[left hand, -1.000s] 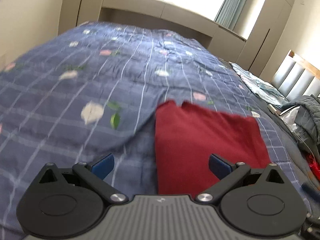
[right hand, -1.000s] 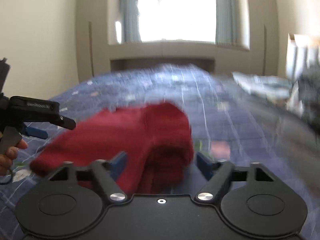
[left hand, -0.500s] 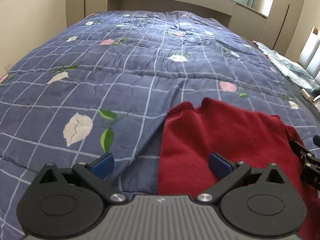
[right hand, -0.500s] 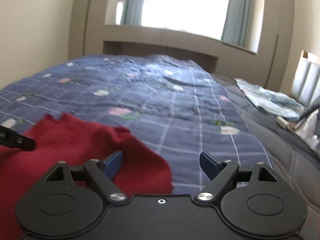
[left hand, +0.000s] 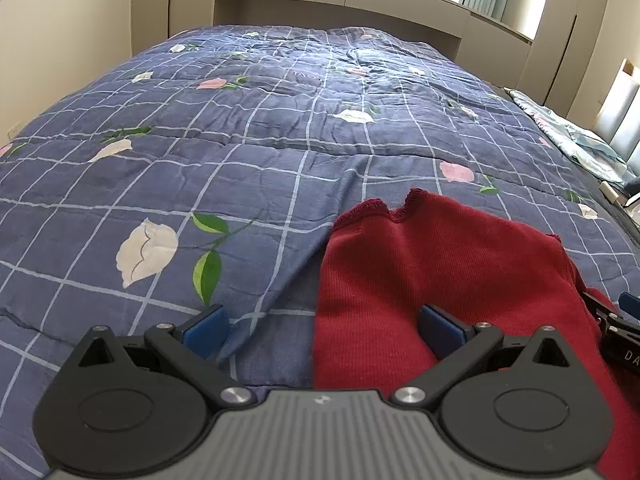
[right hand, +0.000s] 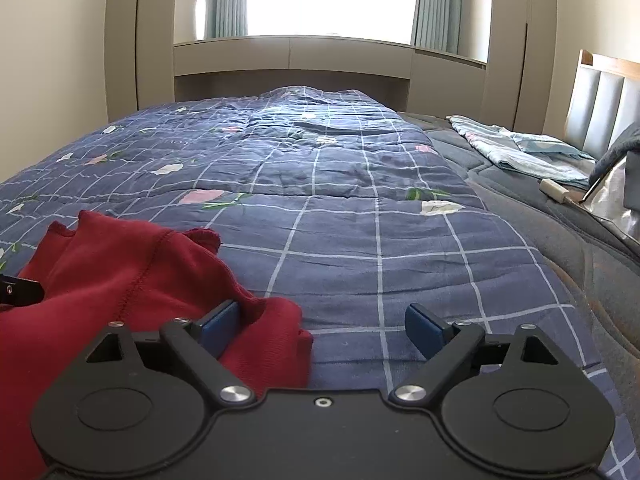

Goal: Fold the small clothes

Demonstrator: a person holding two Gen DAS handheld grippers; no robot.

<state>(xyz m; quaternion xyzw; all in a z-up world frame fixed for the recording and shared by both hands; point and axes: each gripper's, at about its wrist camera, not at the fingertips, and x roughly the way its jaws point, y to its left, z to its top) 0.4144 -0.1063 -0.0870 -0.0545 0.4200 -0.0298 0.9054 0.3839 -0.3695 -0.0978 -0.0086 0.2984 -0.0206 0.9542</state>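
Right fingers: your right gripper (right hand: 322,330) stands with its blue pads (right hand: 219,326) spread wide; the jaws have just been opening, and nothing is pinched. A rumpled lobe of the red knit garment (right hand: 120,280) lies against the left pad and partly into the gap, but the pads do not press on it.

Left fingers: your left gripper (left hand: 322,330) is spread just as wide. The garment's left edge runs up between the pads; the right pad (left hand: 440,330) sits over red cloth, the left one over bare quilt. Nothing is gripped.

What has changed: a second ago the garment was bunched and lifted in front of your right gripper; now it lies down on the blue checked quilt (left hand: 240,160), and both grippers have dropped low over it.

What that means: you seem to have laid the piece out and let go. It is not yet flat, I judge: the right side is humped and a seam ridge stands up, so smoothing comes before any fold.

Where the garment is: near edge of the bed, between your two grippers, scalloped hem pointing away from you.

Containers: none show in either view. The pale blue folded bedding (right hand: 520,152) lies loose near the headboard (right hand: 600,96), well apart from the garment.
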